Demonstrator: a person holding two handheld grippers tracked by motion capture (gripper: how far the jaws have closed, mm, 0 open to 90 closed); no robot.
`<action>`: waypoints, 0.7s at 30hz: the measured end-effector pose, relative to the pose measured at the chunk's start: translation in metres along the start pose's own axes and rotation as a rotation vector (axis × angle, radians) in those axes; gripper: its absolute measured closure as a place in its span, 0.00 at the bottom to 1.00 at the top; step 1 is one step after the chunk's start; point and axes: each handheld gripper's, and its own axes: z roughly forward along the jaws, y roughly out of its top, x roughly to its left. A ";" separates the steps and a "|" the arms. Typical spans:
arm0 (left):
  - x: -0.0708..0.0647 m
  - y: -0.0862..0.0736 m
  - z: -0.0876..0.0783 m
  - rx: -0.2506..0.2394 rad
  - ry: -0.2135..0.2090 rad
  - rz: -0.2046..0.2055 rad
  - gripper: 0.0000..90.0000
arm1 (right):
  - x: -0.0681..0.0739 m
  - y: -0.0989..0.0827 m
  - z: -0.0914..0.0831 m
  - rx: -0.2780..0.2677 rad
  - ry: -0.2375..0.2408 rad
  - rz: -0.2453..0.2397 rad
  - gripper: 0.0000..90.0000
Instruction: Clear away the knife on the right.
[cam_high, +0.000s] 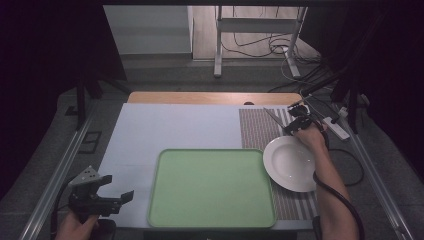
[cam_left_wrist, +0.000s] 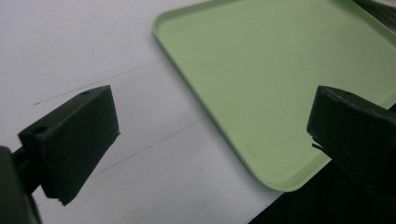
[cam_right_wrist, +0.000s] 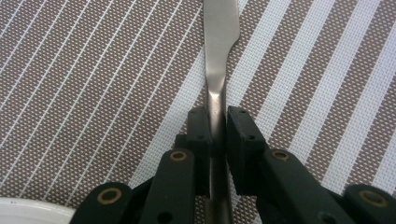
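A silver table knife (cam_right_wrist: 219, 46) is clamped between the jaws of my right gripper (cam_right_wrist: 218, 116), its blade reaching out ahead just above the brown striped placemat (cam_right_wrist: 93, 70). From above, the right gripper (cam_high: 295, 122) is at the mat's far end, behind the white plate (cam_high: 292, 162), with the knife (cam_high: 274, 117) pointing far-left. My left gripper (cam_high: 118, 187) hangs open at the table's near left corner, beside the green tray (cam_high: 210, 187). Its own camera shows the left gripper (cam_left_wrist: 210, 135) with jaws wide apart and nothing between them, above the white cloth and the tray's corner (cam_left_wrist: 280, 70).
A white cloth (cam_high: 170, 125) covers the table's left and middle. The plate's rim (cam_right_wrist: 32, 212) shows at the bottom left of the right gripper view. Beyond the table are a stand's legs (cam_high: 218, 45) and loose cables (cam_high: 260, 47) on the floor.
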 end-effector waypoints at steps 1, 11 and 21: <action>0.000 0.000 0.000 -0.001 0.000 -0.001 0.02 | 0.000 0.000 0.000 0.000 0.000 0.000 0.90; 0.000 0.000 0.000 -0.004 0.000 -0.002 0.02 | -0.009 -0.003 -0.011 -0.003 -0.013 -0.033 0.90; 0.000 0.000 0.000 -0.005 0.001 -0.002 0.02 | -0.025 -0.011 -0.031 -0.031 -0.022 0.016 0.90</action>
